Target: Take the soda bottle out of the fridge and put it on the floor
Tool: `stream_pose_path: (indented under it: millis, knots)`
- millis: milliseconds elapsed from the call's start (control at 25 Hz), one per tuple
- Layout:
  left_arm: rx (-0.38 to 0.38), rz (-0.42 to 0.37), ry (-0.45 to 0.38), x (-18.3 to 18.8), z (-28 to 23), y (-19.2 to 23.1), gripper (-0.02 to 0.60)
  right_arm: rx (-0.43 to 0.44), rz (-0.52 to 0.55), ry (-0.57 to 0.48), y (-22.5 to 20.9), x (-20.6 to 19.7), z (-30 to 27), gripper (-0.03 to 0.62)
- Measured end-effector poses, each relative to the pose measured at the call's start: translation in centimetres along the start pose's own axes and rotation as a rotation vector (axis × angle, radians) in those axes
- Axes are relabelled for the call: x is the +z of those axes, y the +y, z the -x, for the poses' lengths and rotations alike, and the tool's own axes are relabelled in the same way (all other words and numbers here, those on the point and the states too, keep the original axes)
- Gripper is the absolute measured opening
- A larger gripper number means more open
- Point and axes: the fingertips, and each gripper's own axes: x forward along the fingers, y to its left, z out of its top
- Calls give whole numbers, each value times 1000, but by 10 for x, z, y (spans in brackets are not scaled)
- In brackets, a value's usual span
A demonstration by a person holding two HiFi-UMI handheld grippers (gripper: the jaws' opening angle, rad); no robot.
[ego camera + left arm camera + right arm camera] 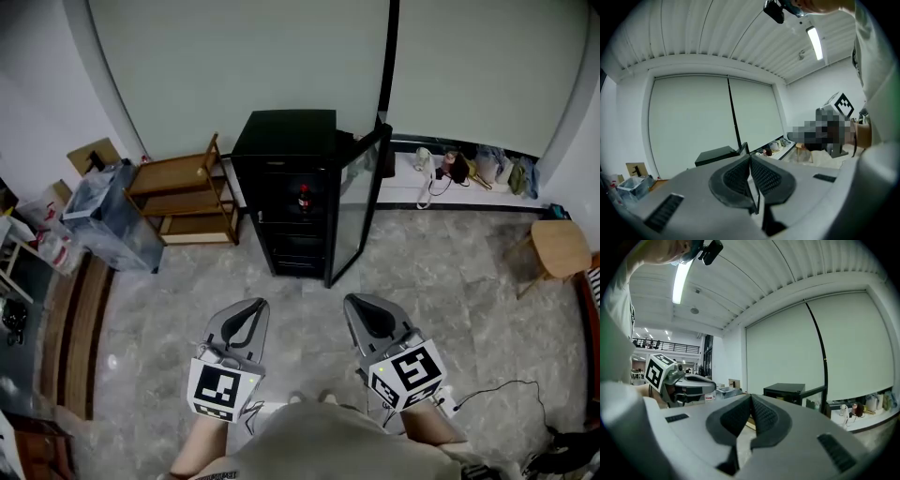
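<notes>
Dark red-labelled soda bottle [303,199] stands on a shelf in the open black mini fridge [284,131]. Your left gripper [249,307] and right gripper [357,302] are both closed, empty, well apart from it. Reach in without opening one and you'll likely topple it.

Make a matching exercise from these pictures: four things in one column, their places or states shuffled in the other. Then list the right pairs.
1. black mini fridge
2. dark soda bottle with a red label
3. brown wooden shelf rack
4. round wooden stool

a. far right of the head view
b. glass door swung open
c. on the floor left of the fridge
d. standing inside the fridge

Pairs: 1-b, 2-d, 3-c, 4-a
</notes>
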Motion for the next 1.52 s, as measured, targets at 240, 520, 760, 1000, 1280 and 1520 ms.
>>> stream_pose_path:
  millis: [240,520,760,1000,1280,1520]
  knots:
    - [9,-10,21,1,-9,-17,11,-3,58,34,-12,-11,11,-5]
    - [28,-21,5,6,-13,-36,11,18,81,60,-19,-22,25,-3]
    - [29,-30,-13,15,-22,-39,11,13,37,65,-30,-27,30,-3]
    - [16,-73,-14,16,-34,-35,11,26,43,43,-31,-24,15,-3]
    - [17,-56,-8,3,-57,4,12,36,60,38,-36,-22,-28,-3]
    - [-12,-43,14,-15,-91,40,11,11,49,43,-53,-23,-75,-3]
